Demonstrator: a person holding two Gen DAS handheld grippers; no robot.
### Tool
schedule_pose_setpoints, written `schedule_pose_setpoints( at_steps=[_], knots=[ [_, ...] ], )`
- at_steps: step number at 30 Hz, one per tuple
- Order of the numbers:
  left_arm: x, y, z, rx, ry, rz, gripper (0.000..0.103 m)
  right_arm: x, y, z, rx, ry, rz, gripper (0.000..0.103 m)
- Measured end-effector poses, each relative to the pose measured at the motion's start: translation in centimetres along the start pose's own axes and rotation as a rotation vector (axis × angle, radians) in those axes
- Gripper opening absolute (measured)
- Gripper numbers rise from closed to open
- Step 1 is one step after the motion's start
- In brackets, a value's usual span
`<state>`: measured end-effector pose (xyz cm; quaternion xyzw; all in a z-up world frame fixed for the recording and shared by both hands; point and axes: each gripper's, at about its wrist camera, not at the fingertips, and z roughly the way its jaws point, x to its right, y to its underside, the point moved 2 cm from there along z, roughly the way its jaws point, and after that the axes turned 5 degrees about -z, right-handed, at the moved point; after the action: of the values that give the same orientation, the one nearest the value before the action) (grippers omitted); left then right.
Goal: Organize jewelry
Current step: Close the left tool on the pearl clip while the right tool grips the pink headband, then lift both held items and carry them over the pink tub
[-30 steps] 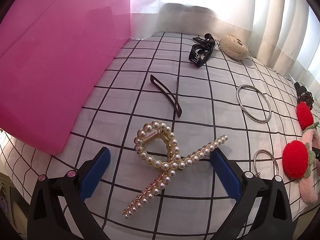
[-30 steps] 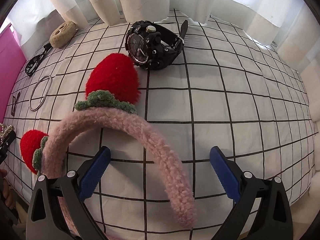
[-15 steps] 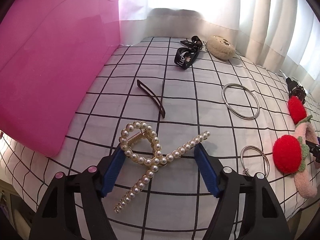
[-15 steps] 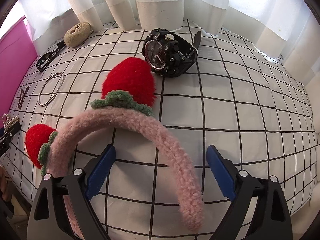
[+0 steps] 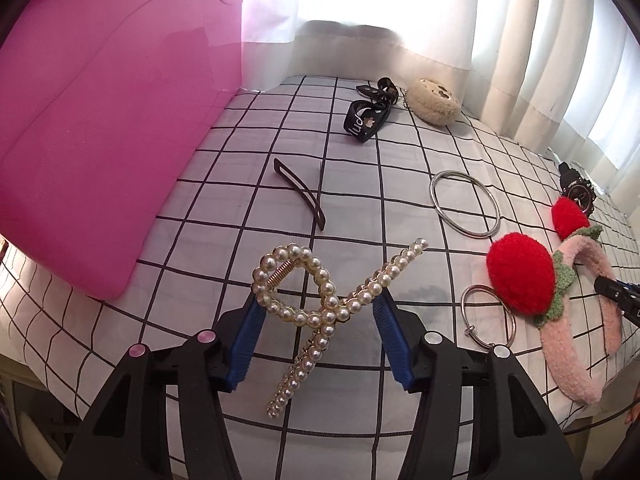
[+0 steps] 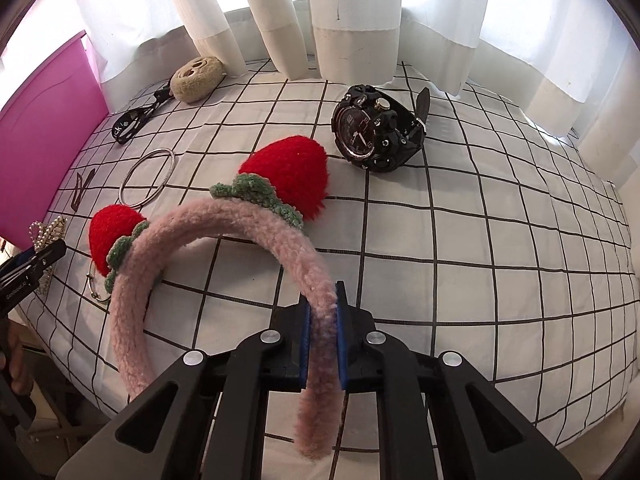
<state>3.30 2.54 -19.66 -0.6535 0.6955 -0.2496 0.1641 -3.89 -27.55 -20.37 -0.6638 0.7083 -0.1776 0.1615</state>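
Jewelry's spread all over the checked cloth (image 5: 400, 152), so I'll use the big pink box (image 5: 100, 140) as the anchor and go left to right from it.

Just right of the box's near corner, your left gripper (image 5: 318, 320) has its blue pads pressed in on the pearl claw clip (image 5: 316, 304), right at the crossing of its two arms. Looks like a real grip to me. It's stiff but the pearls are slick and round, so I'd stay at the crossing near the spring and not pinch hard; those beads could pop off.

Further right of the box are the thin black hair clip (image 5: 300, 192), a big silver bangle (image 5: 464, 204) and a small ring (image 5: 488, 316).

Well right of the box, your right gripper (image 6: 322, 332) is closed tight on the strawberry headband (image 6: 224, 224), clamping the fuzzy pink band near one end. That's light and soft, squishy over a springy core I'd guess, so the far end will probably flop. Black watch (image 6: 376, 132) sits beyond it.
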Motion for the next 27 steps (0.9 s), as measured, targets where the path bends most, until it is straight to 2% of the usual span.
schedule_pose_setpoints(
  at_steps=[6,16,21,27],
  knots=[
    [0.3,-1.0,-2.0,0.046,0.019,-0.014,0.053,-0.4,-0.3,-2.2,0.057,-0.020,0.001,0.010],
    [0.9,-3.6,-6.4,0.148,0.052,-0.025,0.053,-0.6,-2.2,-6.9,0.173,0.004,-0.021,0.010],
    [1.4,-5.3,-9.1,0.195,0.075,-0.030,0.053,-0.8,-3.7,-9.6,0.232,0.010,-0.024,0.010],
    [1.5,-7.8,-13.6,0.290,0.098,-0.043,0.053,-1.6,-6.5,-13.3,0.325,-0.003,-0.038,0.010]
  ],
)
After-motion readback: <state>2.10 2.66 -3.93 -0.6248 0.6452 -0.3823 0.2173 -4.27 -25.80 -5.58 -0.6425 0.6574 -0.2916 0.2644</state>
